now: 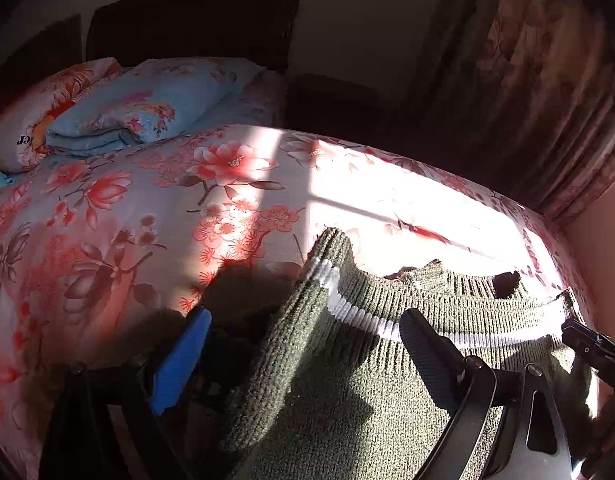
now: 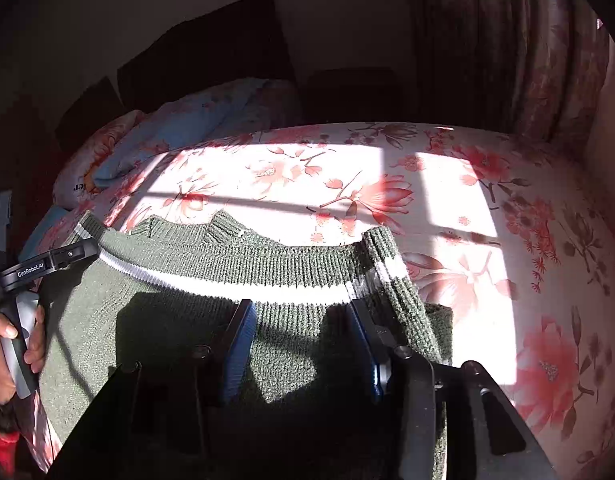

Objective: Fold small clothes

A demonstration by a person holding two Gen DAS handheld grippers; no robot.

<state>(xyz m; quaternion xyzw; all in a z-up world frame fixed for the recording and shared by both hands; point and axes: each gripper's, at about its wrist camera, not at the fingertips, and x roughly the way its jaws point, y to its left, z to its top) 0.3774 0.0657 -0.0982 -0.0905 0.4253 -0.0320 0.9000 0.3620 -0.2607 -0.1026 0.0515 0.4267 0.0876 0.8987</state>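
A dark green knitted sweater [image 1: 347,360] with a white stripe lies flat on the floral bed, sleeves folded in; it also shows in the right wrist view [image 2: 195,280]. My left gripper [image 1: 307,340] is open just above the sweater's left side, its blue-padded finger [image 1: 179,364] off the cloth edge and the other finger over the knit. My right gripper [image 2: 301,332] is open, both blue pads hovering over the sweater's right part near the white stripe [image 2: 267,294]. Neither holds cloth. The left gripper's body [image 2: 47,264] shows at the right wrist view's left edge.
The floral bedsheet [image 1: 127,220] spreads around, sunlit at the far right side [image 2: 447,200]. A folded blue quilt [image 1: 147,108] and pillow [image 1: 23,128] lie near the dark headboard [image 1: 195,20]. Curtains [image 1: 527,80] hang at the right. A bed edge runs behind the sweater.
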